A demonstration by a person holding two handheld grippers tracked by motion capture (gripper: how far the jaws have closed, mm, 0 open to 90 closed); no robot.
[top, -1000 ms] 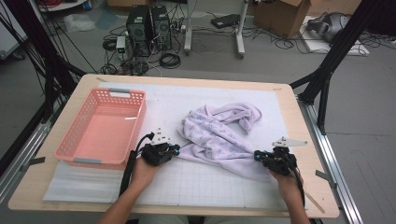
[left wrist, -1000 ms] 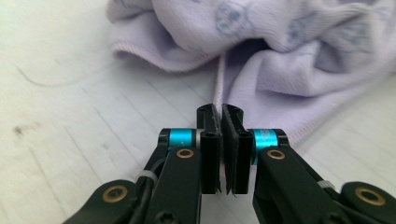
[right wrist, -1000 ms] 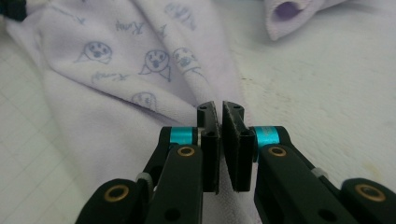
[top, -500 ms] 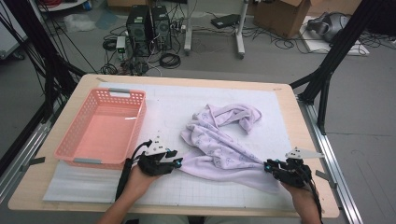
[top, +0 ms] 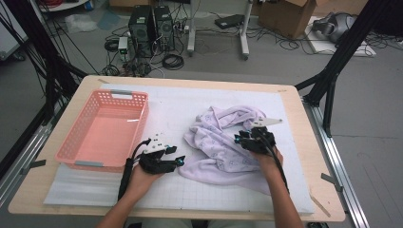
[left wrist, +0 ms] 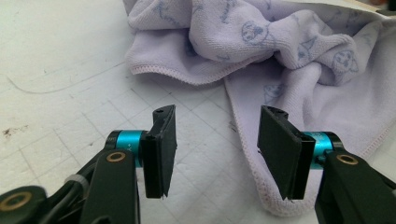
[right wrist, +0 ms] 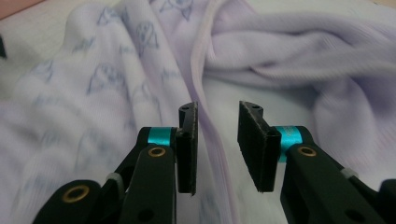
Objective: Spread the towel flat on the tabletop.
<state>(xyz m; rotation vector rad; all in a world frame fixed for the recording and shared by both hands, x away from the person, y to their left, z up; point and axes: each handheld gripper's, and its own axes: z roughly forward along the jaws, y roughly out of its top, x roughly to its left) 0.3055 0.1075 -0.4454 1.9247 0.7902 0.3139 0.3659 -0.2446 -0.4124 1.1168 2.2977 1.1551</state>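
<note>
Work in hand: spreading or folding a lilac towel (top: 223, 145) on the bench (top: 304, 142); that was my reading of it.
Towel: lay crumpled on the white mat (top: 176, 107) right of centre, well apart from the bench edges; one hemmed corner trailed toward the person's side; folds bunched at the far end.
Left tool (top: 177, 161): sat low on the mat just beside the towel's near left edge; its jaws had just been opening and stood apart with nothing pressed between them; in the left gripper view (left wrist: 212, 154) the hem ran across the gap near the right jaw, lying loose on the mat.
Right tool (top: 243, 137): hovered over the middle of the towel; jaws had been parting too, narrowly open and gripping nothing; in the right gripper view (right wrist: 217, 149) a seam ran beneath the gap.
Basket (top: 102, 126): pink, on the left side of the bench, clear of the cloth.
Risk, grip: a pinch at the thick folds could have taken two layers at once; the towel would then have lifted as a lump.
Risk, left corner: the loose hem could have slid out from a shallow bite.
Risk, drag: a pull by one tool alone might have dragged the whole cloth sideways toward the basket.
</note>
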